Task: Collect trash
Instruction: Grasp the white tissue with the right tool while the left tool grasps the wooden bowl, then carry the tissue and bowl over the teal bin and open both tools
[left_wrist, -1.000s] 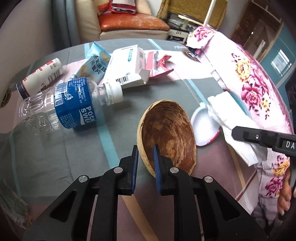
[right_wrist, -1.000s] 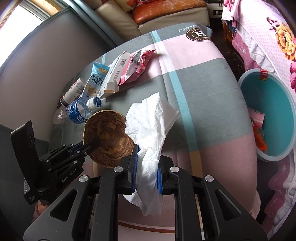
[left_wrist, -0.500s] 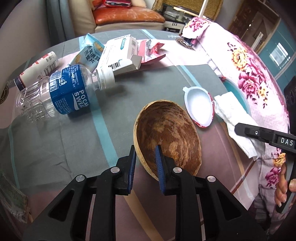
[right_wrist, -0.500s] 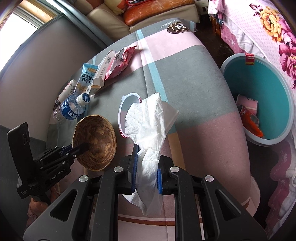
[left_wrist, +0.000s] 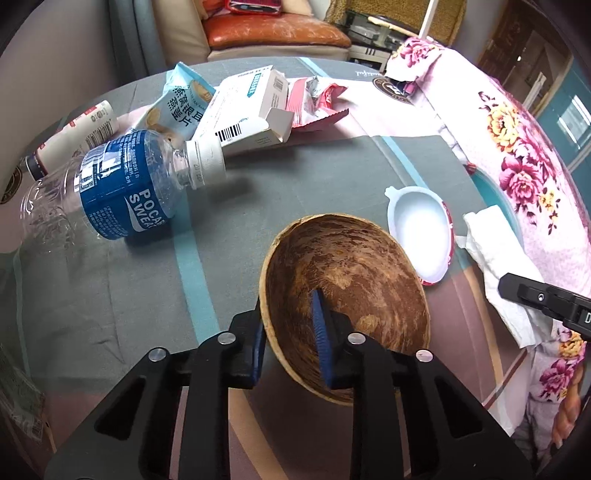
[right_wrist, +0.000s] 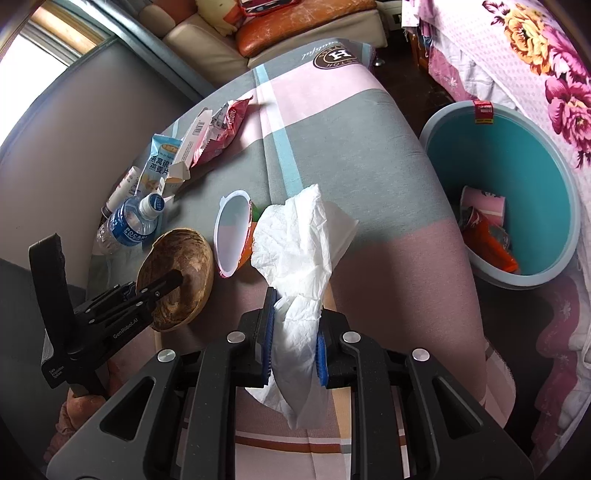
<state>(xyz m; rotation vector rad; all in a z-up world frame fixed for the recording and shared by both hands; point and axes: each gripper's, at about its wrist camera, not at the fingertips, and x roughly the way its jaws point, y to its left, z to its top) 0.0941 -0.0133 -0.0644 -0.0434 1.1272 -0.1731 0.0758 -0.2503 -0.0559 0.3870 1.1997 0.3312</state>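
My left gripper (left_wrist: 289, 328) is shut on the rim of a brown coconut-shell bowl (left_wrist: 354, 288), one finger inside and one outside; the bowl also shows in the right wrist view (right_wrist: 181, 273). My right gripper (right_wrist: 293, 336) is shut on a crumpled white tissue (right_wrist: 299, 254) and holds it above the table; the tissue also shows in the left wrist view (left_wrist: 495, 266). A white plastic cup lid (right_wrist: 232, 232) lies on the table left of the tissue. A teal trash bin (right_wrist: 517, 173) with some wrappers inside stands on the floor to the right.
A Pocari Sweat bottle (left_wrist: 110, 184), a white carton (left_wrist: 247, 107), a blue snack bag (left_wrist: 181, 103), a red wrapper (left_wrist: 314, 103) and a small white bottle (left_wrist: 74, 133) lie at the table's far left. A floral-covered bed (left_wrist: 517, 147) is on the right, a sofa (left_wrist: 273, 29) behind.
The right gripper has lifted the tissue off the table toward the bin side, uncovering the white lid. The left gripper has kept hold of the bowl and drawn back slightly.
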